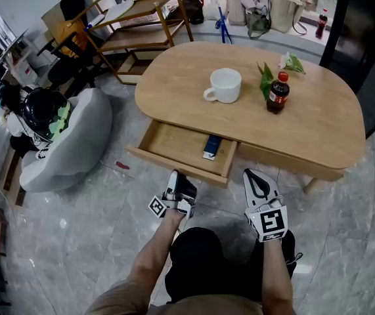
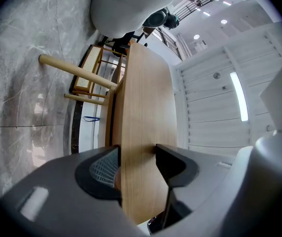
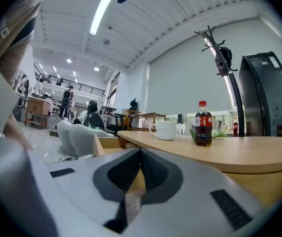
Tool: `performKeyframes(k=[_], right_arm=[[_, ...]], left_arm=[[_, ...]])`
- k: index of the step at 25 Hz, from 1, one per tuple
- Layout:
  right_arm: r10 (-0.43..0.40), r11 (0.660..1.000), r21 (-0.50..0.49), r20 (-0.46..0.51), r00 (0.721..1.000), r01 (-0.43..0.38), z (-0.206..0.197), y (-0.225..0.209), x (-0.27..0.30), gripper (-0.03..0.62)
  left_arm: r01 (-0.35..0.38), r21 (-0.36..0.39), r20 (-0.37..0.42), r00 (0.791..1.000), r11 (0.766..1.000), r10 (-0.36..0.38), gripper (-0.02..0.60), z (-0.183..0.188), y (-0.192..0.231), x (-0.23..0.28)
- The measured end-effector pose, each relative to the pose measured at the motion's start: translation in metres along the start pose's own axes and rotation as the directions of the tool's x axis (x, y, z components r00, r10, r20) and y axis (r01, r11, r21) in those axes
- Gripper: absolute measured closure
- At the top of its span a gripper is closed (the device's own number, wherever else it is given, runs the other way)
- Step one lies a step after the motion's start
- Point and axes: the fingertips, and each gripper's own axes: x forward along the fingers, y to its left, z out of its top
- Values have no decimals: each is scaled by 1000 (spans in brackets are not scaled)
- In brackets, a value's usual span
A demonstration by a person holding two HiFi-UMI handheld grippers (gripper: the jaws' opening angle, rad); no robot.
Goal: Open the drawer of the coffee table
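The oval wooden coffee table (image 1: 318,123) has its drawer (image 1: 174,143) pulled out toward me, with a small blue-and-white item (image 1: 211,147) lying inside. My left gripper (image 1: 177,176) is at the drawer's front edge. In the left gripper view the drawer's front panel (image 2: 143,107) runs between the jaws of the left gripper (image 2: 137,157), and both pads press on it. My right gripper (image 1: 253,173) hovers to the right of the drawer, apart from it, below the table's edge. In the right gripper view the right gripper (image 3: 141,154) has its pads together and holds nothing.
A white cup (image 1: 225,85), a cola bottle (image 1: 278,92) and green leaves (image 1: 266,77) stand on the tabletop. A grey beanbag seat (image 1: 75,143) with a black helmet (image 1: 43,110) sits to the left on the marble floor. A wooden shelf cart (image 1: 141,25) stands behind.
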Motion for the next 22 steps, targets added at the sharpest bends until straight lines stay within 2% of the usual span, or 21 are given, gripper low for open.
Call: performKeyframes(k=[13, 22], right_arm=[[23, 1000, 11, -16, 1000, -23, -18, 1, -3, 589], [25, 1000, -1, -27, 999, -25, -19, 6, 0, 589]], left_arm=[[47, -11, 22, 999, 999, -47, 356, 0, 7, -14], [94, -17, 0, 996, 995, -94, 356, 0, 12, -16]])
